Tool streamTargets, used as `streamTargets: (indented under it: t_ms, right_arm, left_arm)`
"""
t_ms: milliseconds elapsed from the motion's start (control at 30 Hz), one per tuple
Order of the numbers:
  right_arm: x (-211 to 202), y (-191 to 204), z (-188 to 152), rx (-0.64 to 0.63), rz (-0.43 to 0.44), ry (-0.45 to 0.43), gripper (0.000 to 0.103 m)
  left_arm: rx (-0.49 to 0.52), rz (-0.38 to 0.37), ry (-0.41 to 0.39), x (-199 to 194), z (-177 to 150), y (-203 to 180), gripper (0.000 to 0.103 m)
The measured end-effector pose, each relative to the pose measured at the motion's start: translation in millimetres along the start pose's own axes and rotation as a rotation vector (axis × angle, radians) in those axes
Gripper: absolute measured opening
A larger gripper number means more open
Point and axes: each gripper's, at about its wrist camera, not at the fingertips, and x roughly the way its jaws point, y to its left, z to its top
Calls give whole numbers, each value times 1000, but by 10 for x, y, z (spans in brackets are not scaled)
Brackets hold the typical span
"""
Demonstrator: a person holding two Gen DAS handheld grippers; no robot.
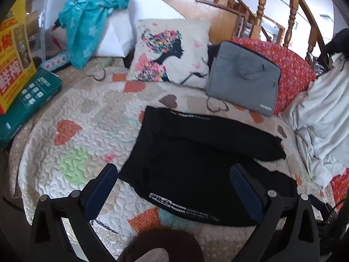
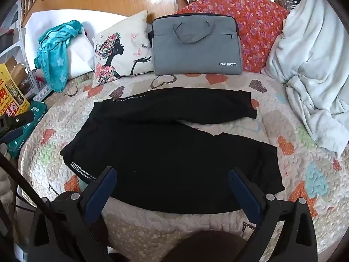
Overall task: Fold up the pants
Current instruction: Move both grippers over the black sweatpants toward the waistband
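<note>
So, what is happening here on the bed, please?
A person holds two grippers over black pants spread on a quilted bedcover, about to fold them. The left gripper and the right gripper are both open and hold nothing. The two legs lie apart, not yet folded together. A grey laptop bag and a printed pillow stand behind the pants.

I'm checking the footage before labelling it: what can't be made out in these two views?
- Black pants: near hem sits behind the right tool's fingers, right wrist view.
- Small white waistband lettering: too small to read, left wrist view.
- Yellow printed box: cut off by the left edge.
</note>
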Motion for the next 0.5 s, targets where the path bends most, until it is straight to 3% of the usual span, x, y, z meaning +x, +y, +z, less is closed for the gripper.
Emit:
streamTargets:
  t_ms: [133,267,333,433,500]
  right_arm:
    - [30,-29,-30,-9,-1,19,103]
    - [52,34,-44,-22,-19,27,103]
    - [57,-30,-57,9,-1,22,103]
    - [53,-127,-60,43,16,13,103]
    - [99,-161,-66,57,19,22,103]
  left_arm:
    - [13,15,-27,8,-81,1,103]
    - [54,109,3,-12,30,74,103]
    - [104,209,-35,-136,140,138,103]
    - [256,468,-121,-291,337,219,103]
    - [325,583,-129,-290,434,325,103]
